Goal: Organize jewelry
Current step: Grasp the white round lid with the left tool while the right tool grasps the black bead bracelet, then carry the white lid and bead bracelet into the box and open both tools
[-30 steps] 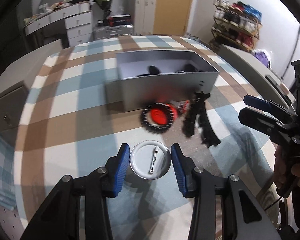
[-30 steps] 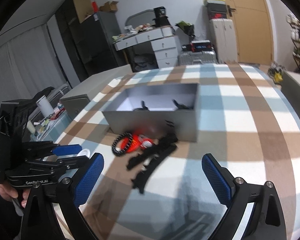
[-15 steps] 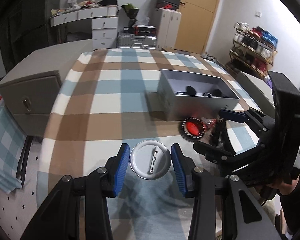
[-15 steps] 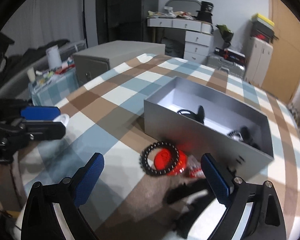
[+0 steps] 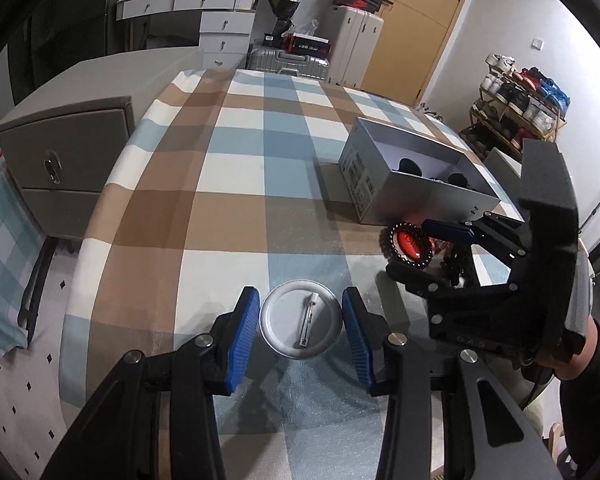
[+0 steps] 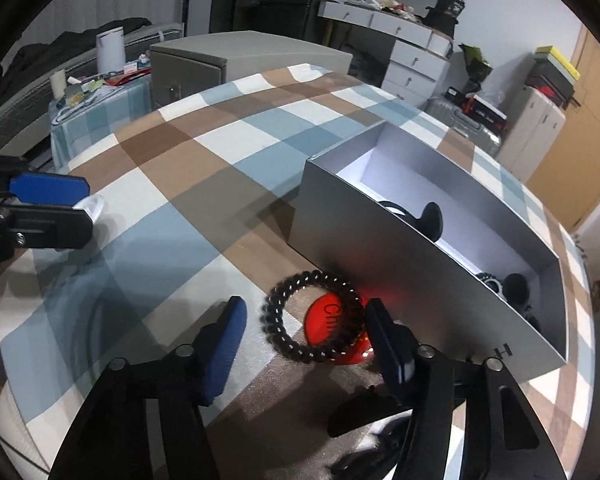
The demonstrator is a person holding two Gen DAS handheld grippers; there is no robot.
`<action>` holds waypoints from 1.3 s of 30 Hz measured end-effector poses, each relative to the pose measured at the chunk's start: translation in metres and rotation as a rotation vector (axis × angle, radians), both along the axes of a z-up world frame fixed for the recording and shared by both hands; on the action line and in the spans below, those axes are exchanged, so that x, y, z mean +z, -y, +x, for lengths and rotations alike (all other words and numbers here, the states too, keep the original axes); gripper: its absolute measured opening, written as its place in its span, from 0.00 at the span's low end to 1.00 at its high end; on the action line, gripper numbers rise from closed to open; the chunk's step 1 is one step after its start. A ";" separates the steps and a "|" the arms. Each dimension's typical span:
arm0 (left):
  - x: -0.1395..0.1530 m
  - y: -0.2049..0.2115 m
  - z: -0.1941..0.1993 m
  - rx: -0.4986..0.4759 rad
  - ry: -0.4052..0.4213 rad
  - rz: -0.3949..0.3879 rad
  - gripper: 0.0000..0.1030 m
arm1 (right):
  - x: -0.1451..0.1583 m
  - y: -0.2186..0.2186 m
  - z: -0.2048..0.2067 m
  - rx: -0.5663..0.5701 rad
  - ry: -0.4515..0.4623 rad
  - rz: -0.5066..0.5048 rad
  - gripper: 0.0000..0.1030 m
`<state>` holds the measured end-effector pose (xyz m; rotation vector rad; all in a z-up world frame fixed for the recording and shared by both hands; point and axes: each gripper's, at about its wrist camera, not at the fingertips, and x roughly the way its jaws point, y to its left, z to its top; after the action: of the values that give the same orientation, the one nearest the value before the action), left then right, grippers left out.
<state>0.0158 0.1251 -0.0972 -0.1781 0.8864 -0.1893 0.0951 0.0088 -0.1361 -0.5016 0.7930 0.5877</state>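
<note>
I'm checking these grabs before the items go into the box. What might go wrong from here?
1. The right gripper is closing its jaws around the bead bracelet, which lies over a red badge; both might get pinched or dragged together.
2. The grey box stands right beside the bracelet, so one pad could bump its wall.
3. The left gripper holds the round pin badge by its thin rim; it may slip.

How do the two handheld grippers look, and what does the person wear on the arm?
Both the left gripper and the right gripper have black linkage arms with silver bolts and ribbed blue pads. The right one has a boxy black body. The person wears a dark sleeve.
</note>
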 end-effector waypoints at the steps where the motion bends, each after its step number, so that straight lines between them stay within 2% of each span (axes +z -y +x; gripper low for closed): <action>1: 0.000 0.000 -0.001 0.004 -0.001 -0.001 0.36 | 0.000 0.001 0.001 0.002 -0.008 0.011 0.52; 3: 0.000 -0.001 0.000 0.007 -0.006 -0.001 0.36 | 0.000 0.003 0.000 0.007 -0.025 0.037 0.48; 10: 0.002 0.001 -0.001 0.005 0.001 0.008 0.36 | 0.001 0.006 -0.008 0.025 -0.003 0.039 0.37; 18: 0.005 0.002 0.000 0.005 0.007 0.025 0.36 | 0.007 0.013 -0.014 0.032 0.001 0.101 0.35; 22: 0.006 0.003 0.001 0.007 0.004 0.028 0.36 | 0.018 0.021 -0.016 0.042 -0.015 0.189 0.34; 23: 0.006 0.003 0.001 0.007 0.003 0.029 0.36 | 0.020 0.023 -0.017 0.041 -0.017 0.206 0.29; 24: 0.007 0.004 0.001 0.007 0.003 0.031 0.36 | 0.022 0.026 -0.017 0.044 -0.027 0.227 0.16; 26: 0.008 0.007 0.002 0.004 0.004 0.037 0.36 | 0.023 0.030 -0.016 0.039 -0.054 0.256 0.15; 33: 0.010 0.015 0.006 -0.011 0.002 0.051 0.36 | 0.014 0.038 -0.015 0.020 -0.113 0.259 0.20; 39: 0.008 0.019 0.006 -0.019 -0.008 0.067 0.36 | 0.005 0.033 -0.018 0.010 -0.121 0.181 0.20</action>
<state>0.0220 0.1061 -0.0890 -0.1077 0.9015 -0.1767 0.0767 -0.0246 -0.1314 -0.3061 0.8430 0.6965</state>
